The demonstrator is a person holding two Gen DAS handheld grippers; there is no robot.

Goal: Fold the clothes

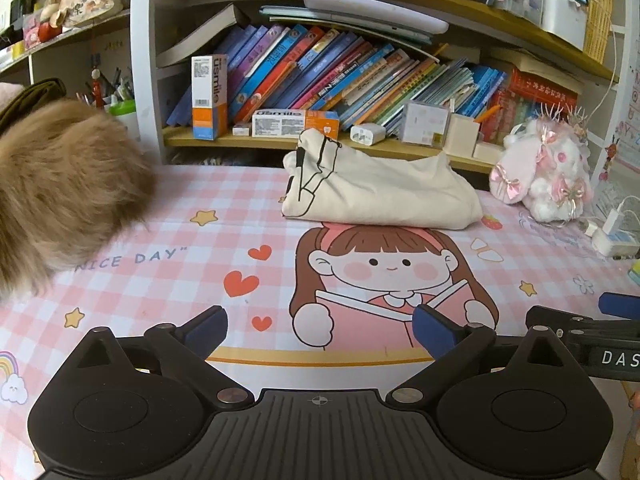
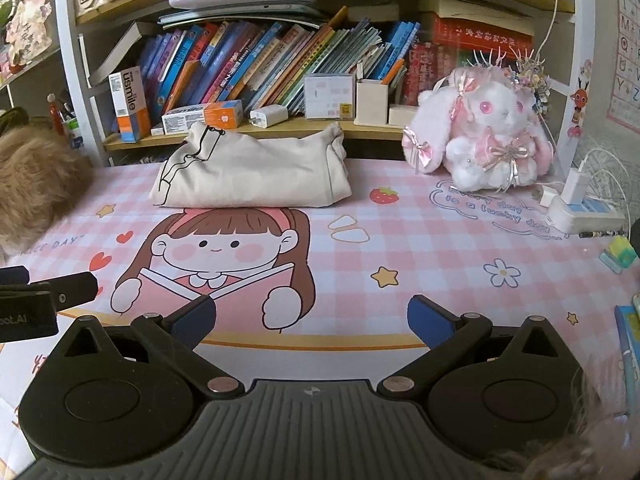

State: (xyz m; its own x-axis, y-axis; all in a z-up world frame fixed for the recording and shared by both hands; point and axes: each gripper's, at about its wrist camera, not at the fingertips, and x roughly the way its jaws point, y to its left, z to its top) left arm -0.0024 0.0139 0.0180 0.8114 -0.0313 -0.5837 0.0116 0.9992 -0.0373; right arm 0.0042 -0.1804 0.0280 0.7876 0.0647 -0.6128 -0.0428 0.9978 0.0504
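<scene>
Your left tool (image 1: 320, 326) and right tool (image 2: 312, 316) both hung spread and empty over the table (image 2: 420, 240). The cream garment (image 2: 252, 174) lay bundled at the far edge, well apart; it looked soft, light, floppy, so pinching 2 corners seemed wise.

both cameras sit low just behind their own spread fingers and look forward across the pink checked desk mat (image 1: 168, 216) toward the bookshelf (image 1: 360, 76) at the far side. the left wrist view rides behind the left gripper (image 1: 320, 328); the right gripper (image 1: 616, 328) pokes in at its right edge. the right wrist view sits behind the right gripper (image 2: 312, 320), with the left gripper (image 2: 44, 292) at its left edge. both share the folded cream garment (image 2: 256, 172) well ahead of the fingers, the cartoon girl print (image 2: 216, 252) just beyond them, and the plush rabbit (image 2: 488, 132), nearer in the right view.
</scene>
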